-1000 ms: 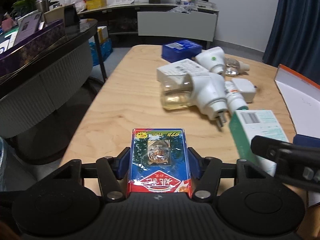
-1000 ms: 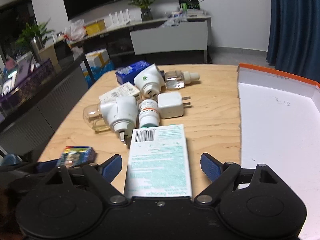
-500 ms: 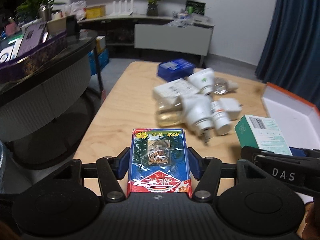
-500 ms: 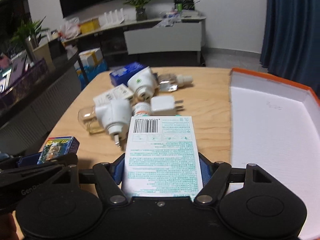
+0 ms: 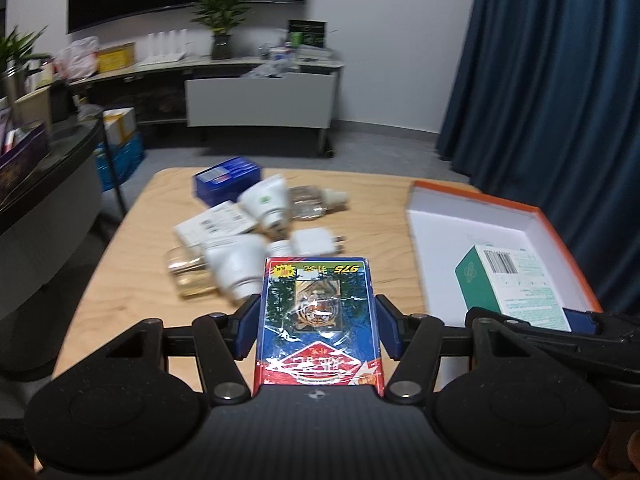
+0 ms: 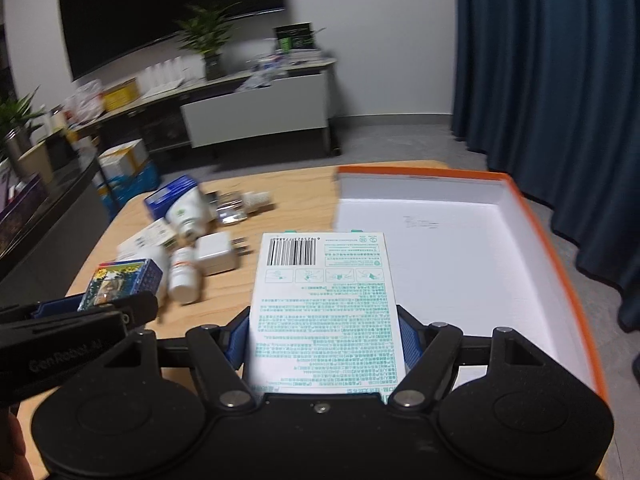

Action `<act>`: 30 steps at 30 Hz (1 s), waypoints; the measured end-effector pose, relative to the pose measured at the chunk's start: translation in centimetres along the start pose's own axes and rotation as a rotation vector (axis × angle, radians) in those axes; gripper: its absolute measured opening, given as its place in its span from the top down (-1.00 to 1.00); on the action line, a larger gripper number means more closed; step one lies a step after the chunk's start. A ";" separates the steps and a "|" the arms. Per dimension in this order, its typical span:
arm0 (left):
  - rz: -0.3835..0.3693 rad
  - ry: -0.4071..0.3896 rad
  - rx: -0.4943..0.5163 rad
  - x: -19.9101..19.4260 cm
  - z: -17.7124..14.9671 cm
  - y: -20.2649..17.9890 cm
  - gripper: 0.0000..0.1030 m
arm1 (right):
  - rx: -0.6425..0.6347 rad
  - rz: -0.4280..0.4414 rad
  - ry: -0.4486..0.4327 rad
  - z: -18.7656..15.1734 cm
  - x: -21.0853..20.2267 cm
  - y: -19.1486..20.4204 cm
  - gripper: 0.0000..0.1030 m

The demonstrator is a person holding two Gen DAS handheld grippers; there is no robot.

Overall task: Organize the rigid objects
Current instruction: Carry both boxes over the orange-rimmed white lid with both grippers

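A: Surface and room?

B: Pale wooden counter (image 5: 132,264). Blurred heap at its middle: white plug-in diffusers (image 5: 236,268), a white wall charger (image 5: 314,241), a small white pill bottle (image 6: 183,280), a dark blue carton (image 5: 226,176) at the far edge. On the right of the counter, a wide shallow box, orange outside and white inside (image 6: 536,232). Behind: dark blue curtain (image 5: 560,80), a low sideboard with a potted plant (image 5: 220,16), a black screen on the wall (image 6: 160,12).

A: Your left fingers (image 5: 316,324)?

B: Pads pressed on both long sides of a flat red-and-blue card pack with a tiger picture (image 5: 318,320), lifted over the counter's near edge.

A: Right fingers (image 6: 322,340)?

B: Drawn in part-way, pads tight against the sides of a flat white carton printed in teal, barcode on top (image 6: 324,300). It sits over the near left corner of the orange box; from the left camera, inside the rim. I cannot tell whether it touches the box floor.
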State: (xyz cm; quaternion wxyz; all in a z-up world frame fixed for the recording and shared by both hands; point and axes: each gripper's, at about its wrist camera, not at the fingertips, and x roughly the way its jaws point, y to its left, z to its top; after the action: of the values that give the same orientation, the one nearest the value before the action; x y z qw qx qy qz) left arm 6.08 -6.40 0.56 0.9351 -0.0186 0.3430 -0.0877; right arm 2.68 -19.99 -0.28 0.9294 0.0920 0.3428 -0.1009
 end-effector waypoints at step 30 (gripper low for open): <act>-0.130 -0.011 0.127 3.7 3.4 -9.4 -0.16 | 0.102 -0.142 -0.030 3.3 1.0 -10.0 -0.63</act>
State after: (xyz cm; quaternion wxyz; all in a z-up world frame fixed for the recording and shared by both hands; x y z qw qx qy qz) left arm 9.61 -16.37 1.66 0.9285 0.0178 0.3297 -0.1698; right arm 2.94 -30.55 0.54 0.9191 0.1130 0.3288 -0.1853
